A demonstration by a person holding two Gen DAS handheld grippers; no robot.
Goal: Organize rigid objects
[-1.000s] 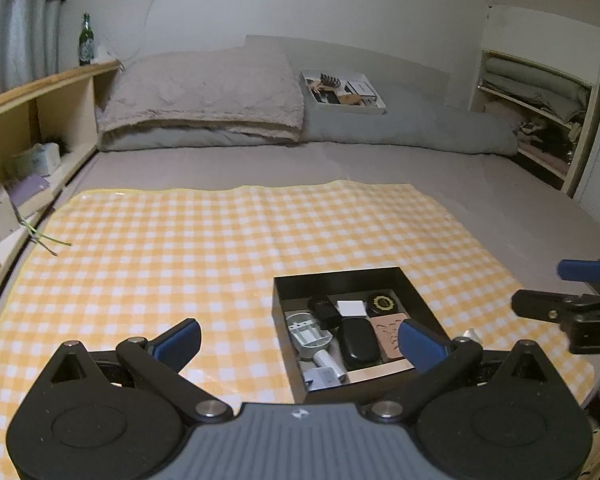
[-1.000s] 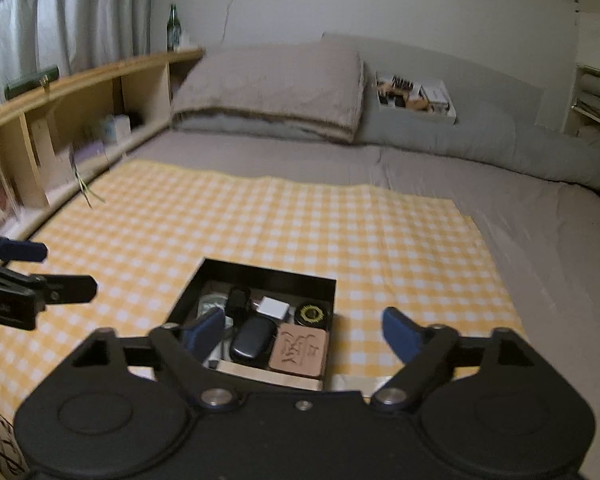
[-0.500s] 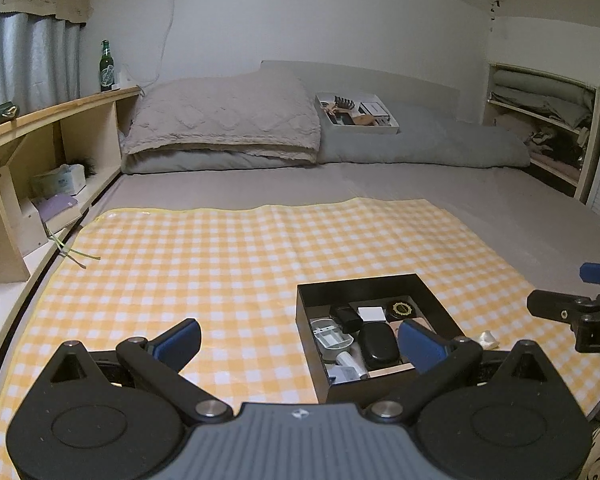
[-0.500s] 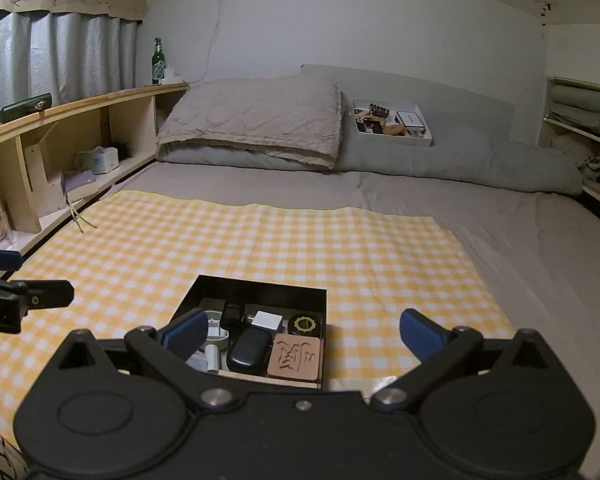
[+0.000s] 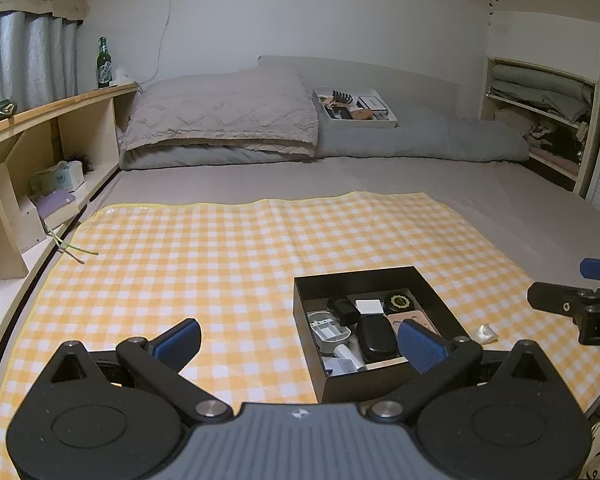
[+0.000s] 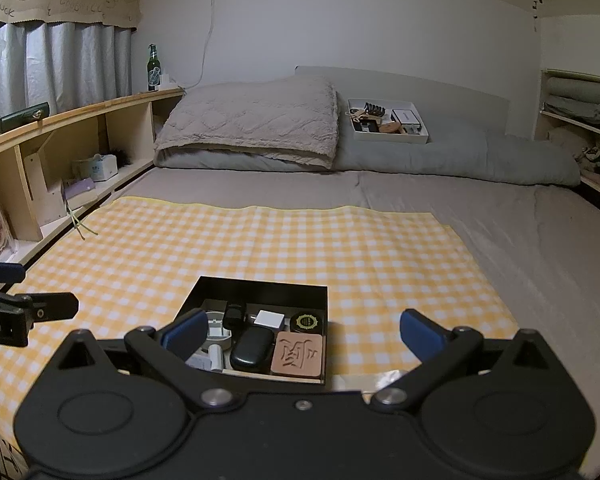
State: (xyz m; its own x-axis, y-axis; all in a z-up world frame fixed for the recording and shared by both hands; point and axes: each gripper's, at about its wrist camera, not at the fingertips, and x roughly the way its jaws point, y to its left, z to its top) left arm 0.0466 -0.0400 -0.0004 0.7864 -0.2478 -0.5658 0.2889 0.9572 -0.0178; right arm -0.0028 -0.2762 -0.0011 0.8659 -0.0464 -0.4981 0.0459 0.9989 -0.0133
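Note:
A black open box [image 5: 312, 292] [image 6: 260, 285] sits on the yellow checked cloth [image 5: 220, 256] [image 6: 260, 240] near its front edge. In it lie a black oval case [image 5: 376, 334] [image 6: 252, 349], a brown embossed tile [image 6: 297, 354], a round black tin [image 6: 307, 321], a white square [image 6: 269, 319] and a grey tray piece [image 5: 328, 326]. My left gripper [image 5: 300, 340] is open and empty, held above the cloth just left of the box. My right gripper [image 6: 302, 330] is open and empty, above the box's near side.
A white tray [image 6: 388, 138] of small items rests on the grey bedding at the back. A folded beige blanket [image 6: 252, 124] lies left of it. Wooden shelving [image 6: 60, 152] with a green bottle [image 6: 153, 68] runs along the left. A small crumpled scrap [image 5: 485, 332] lies right of the box.
Both grippers have pulled back and tilted up, so the box sits lower and smaller and more of the wall shows. Both stayed open and empty.

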